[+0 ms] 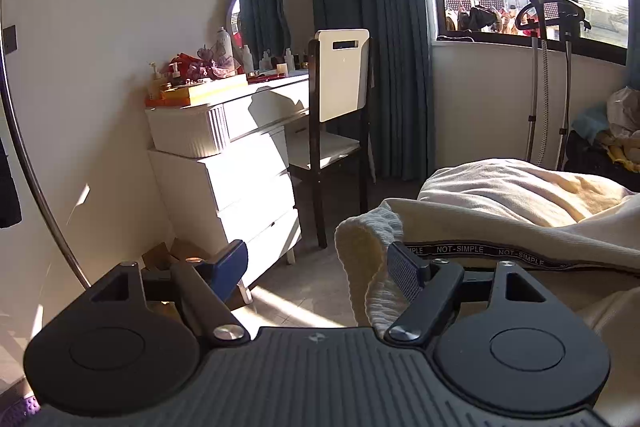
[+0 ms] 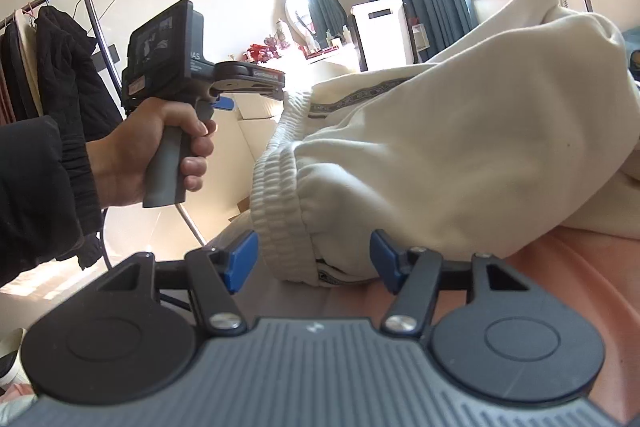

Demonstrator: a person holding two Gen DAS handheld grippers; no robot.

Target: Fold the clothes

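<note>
The cream-white fleece sweatpants [image 2: 440, 131] with a ribbed elastic waistband and a black printed tape along the seam are lying bunched on the pink bed sheet [image 2: 560, 267], with the waistband end hanging toward the bed's edge. The right hand-held gripper [image 2: 314, 261] is pointing at that waistband with its blue pads standing apart; the ribbed cuff of cloth is sitting between them, but the pads are not pressing on it. The left hand-held gripper [image 1: 320, 265] is also standing wide, with its right pad just beside the ribbed waistband [image 1: 368, 259] and its left pad hanging in free air over the floor, gripping nothing.

In the right wrist view, a bare hand [image 2: 160, 147] coming out of a dark sleeve is gripping the grey handle of the left tool beside the waistband. Behind the garment, a white chest of drawers [image 1: 240, 187] is standing against the wall beside a cluttered desk with a wavy-framed mirror [image 1: 260, 15], and a white-backed chair with dark legs [image 1: 340, 99] is standing at it. Teal curtains [image 1: 372, 27] are hanging by the bright window, and dark clothes are hanging on a metal rack [image 2: 60, 75].
</note>
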